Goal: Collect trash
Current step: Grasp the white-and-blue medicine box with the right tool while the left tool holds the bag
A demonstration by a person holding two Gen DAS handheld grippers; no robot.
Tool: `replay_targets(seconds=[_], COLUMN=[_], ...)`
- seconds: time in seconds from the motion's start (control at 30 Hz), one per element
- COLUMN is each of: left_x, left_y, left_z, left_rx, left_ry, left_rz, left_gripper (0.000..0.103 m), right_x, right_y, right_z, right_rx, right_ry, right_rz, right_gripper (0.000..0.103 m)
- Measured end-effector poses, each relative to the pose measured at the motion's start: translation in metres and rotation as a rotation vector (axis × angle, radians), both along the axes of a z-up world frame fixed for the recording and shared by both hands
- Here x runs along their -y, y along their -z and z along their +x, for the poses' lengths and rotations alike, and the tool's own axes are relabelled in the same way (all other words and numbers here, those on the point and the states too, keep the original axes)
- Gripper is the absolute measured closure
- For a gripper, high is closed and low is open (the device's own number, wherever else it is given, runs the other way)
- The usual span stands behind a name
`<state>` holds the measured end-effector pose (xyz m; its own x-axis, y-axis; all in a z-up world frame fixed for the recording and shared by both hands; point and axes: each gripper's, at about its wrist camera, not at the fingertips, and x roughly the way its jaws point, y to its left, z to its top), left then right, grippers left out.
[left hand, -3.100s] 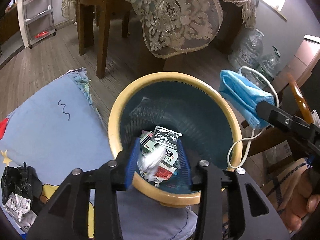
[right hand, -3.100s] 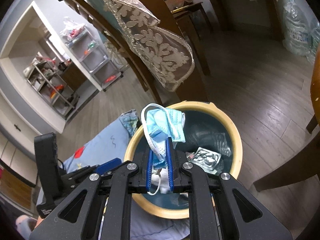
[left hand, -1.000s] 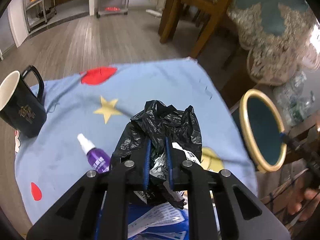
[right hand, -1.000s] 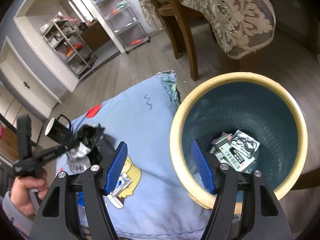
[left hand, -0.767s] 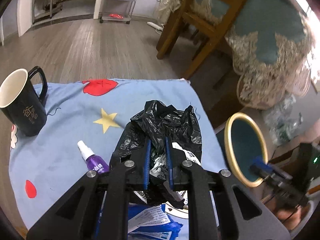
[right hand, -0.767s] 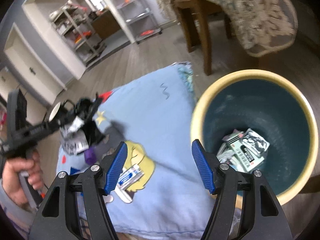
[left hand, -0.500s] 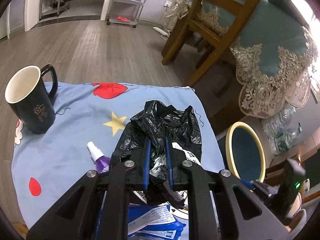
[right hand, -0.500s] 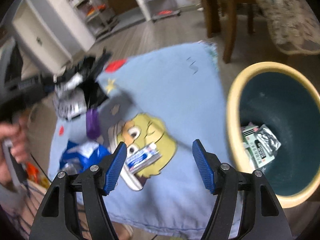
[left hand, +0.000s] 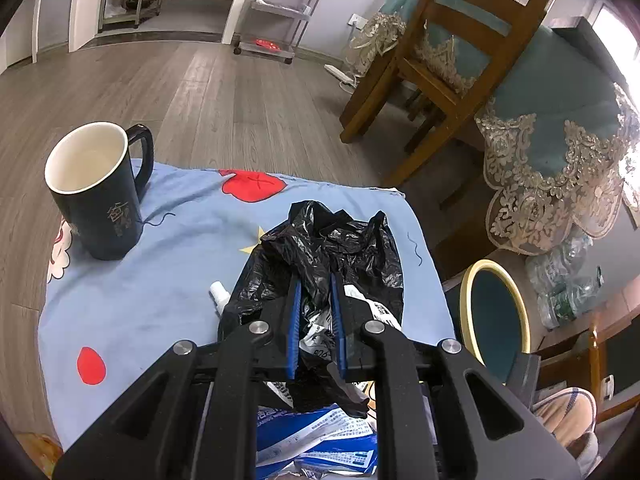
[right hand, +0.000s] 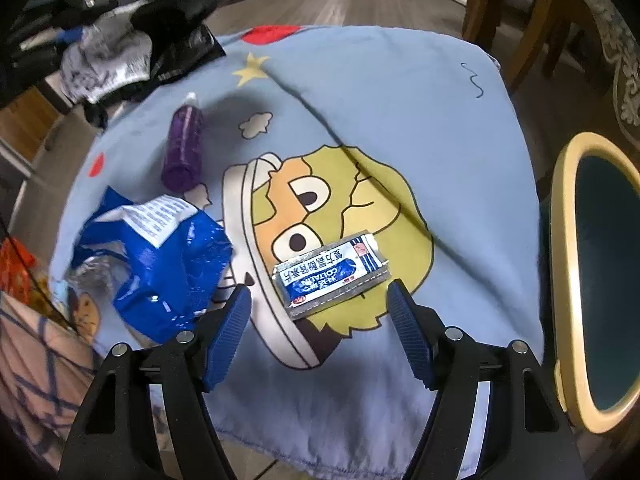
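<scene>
1. Collection stood partway: the bin (right hand: 560,264) waited beside the blanket (right hand: 400,92), where a blue wrapper (right hand: 160,256) and a medicine packet (right hand: 332,274) lay uncollected.
2. The left gripper (left hand: 315,320) clenched a black trash bag (left hand: 332,248) above the blanket.
3. The right gripper (right hand: 320,330), jaws spread and empty, hovered over the medicine packet.

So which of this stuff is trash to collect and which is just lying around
For the job:
- black bag, held in the shut left gripper
- blue wrapper
- sachet, below the open right gripper
- bin

Just lying about:
- mug
- purple bottle
- cloth
- chair
</scene>
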<state>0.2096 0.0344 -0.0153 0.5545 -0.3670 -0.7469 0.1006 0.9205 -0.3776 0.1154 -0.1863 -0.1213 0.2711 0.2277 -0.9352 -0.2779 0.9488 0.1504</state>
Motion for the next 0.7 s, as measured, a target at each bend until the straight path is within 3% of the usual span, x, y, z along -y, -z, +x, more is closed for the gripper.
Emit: replay_targets(seconds=[0.03, 0.13, 0.2, 0.3, 0.53, 0.63, 0.7], left_x=[0.000, 0.001, 0.004, 0.006, 0.006, 0.006, 0.006], left_y=[0.000, -0.003, -0.005, -0.006, -0.006, -0.006, -0.006], left_z=[0.000, -0.002, -0.003, -0.003, -0.004, -0.005, -0.004], left_rx=[0.001, 0.015, 0.024, 0.026, 0.023, 0.023, 0.022], left_ry=[-0.001, 0.012, 0.020, 0.024, 0.019, 0.023, 0.026], left_rz=[-0.003, -0.025, -0.027, -0.032, -0.032, -0.030, -0.029], left_gripper=[0.090, 0.090, 0.090, 0.090, 0.090, 0.090, 0.090], right_x=[0.000, 0.003, 0.007, 0.012, 0.029, 0.044, 0.046], right_y=[0.001, 0.001, 0.000, -0.001, -0.003, -0.001, -0.002], right_z=[0.000, 0.000, -0.001, -0.001, 0.002, 0.005, 0.007], right_rx=[0.004, 0.026, 0.030, 0.025, 0.020, 0.001, -0.002], right_ry=[0.001, 0.008, 0.011, 0.009, 0.056, 0.100, 0.112], right_rz=[-0.005, -0.013, -0.003, 0.018, 0.020, 0.049, 0.080], right_gripper=[0.033, 0.049, 0.069, 0.080, 0.082, 0.074, 0.060])
